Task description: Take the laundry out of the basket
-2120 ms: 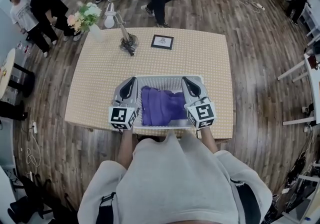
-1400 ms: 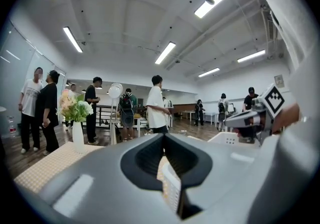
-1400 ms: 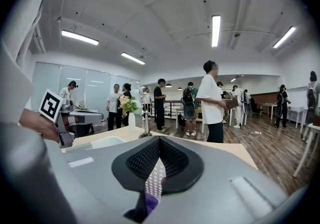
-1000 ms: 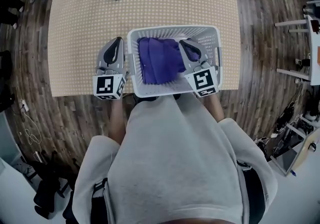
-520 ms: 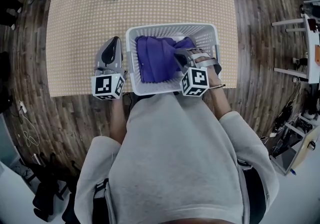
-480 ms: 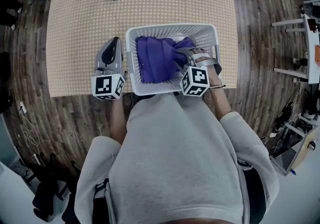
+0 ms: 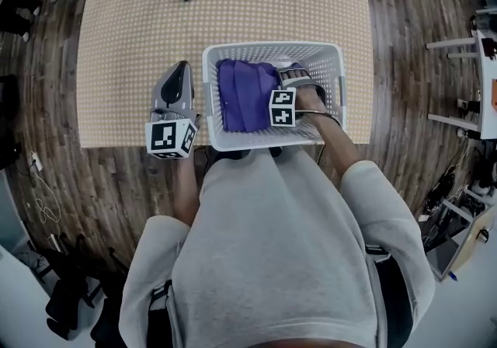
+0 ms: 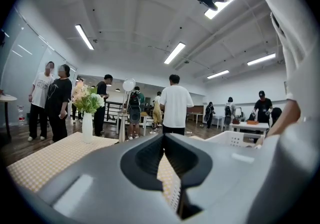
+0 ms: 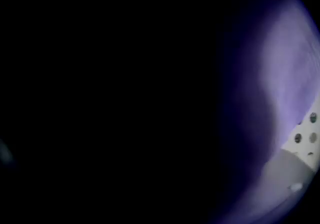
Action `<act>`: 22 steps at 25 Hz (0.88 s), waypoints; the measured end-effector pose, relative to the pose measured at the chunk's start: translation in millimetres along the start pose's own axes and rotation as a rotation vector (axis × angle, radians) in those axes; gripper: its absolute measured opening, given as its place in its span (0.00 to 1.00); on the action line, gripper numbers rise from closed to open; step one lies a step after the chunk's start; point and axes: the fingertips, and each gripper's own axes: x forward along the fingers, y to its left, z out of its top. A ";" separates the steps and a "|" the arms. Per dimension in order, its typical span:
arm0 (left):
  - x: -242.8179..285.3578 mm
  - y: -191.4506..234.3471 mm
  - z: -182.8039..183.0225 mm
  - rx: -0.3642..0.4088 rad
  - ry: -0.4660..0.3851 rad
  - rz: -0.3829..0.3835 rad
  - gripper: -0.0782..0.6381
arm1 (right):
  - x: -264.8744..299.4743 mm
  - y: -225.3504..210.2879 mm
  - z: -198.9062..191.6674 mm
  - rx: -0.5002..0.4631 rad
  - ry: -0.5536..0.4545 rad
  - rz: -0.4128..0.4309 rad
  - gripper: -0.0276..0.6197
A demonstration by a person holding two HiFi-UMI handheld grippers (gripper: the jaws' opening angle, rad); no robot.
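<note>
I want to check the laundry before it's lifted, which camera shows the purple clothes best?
Head view: it looks down on the purple clothes pile in the white basket. The right gripper view is mostly black, with a purple blur at its right edge. The left gripper view shows only the basket's rim.

Wears a loose, pale grey sweatshirt (image 7: 272,245) with long sleeves, the left one ending well behind the left gripper (image 7: 181,67). Shows black straps (image 7: 159,314) low at both sides. Has, on the left gripper, a smooth grey shell, a dark recessed inlay near the tip and, at the rear, a cube (image 7: 169,139) of black-and-white square markers.
</note>
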 end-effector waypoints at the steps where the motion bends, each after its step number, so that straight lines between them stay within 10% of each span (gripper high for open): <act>1: -2.0 1.2 -0.4 -0.004 0.002 0.005 0.12 | 5.9 1.9 -0.5 -0.009 0.003 0.023 0.97; 9: -1.2 6.0 -6.1 -0.023 0.009 0.012 0.12 | 8.4 0.8 2.0 -0.010 -0.013 0.050 0.97; 13: 0.2 4.1 -4.5 -0.024 0.002 0.003 0.12 | 0.6 7.9 3.0 0.007 0.000 0.037 0.70; 22: -11.4 1.4 3.5 -0.032 -0.027 0.016 0.12 | -14.8 4.4 3.0 0.130 -0.044 -0.132 0.59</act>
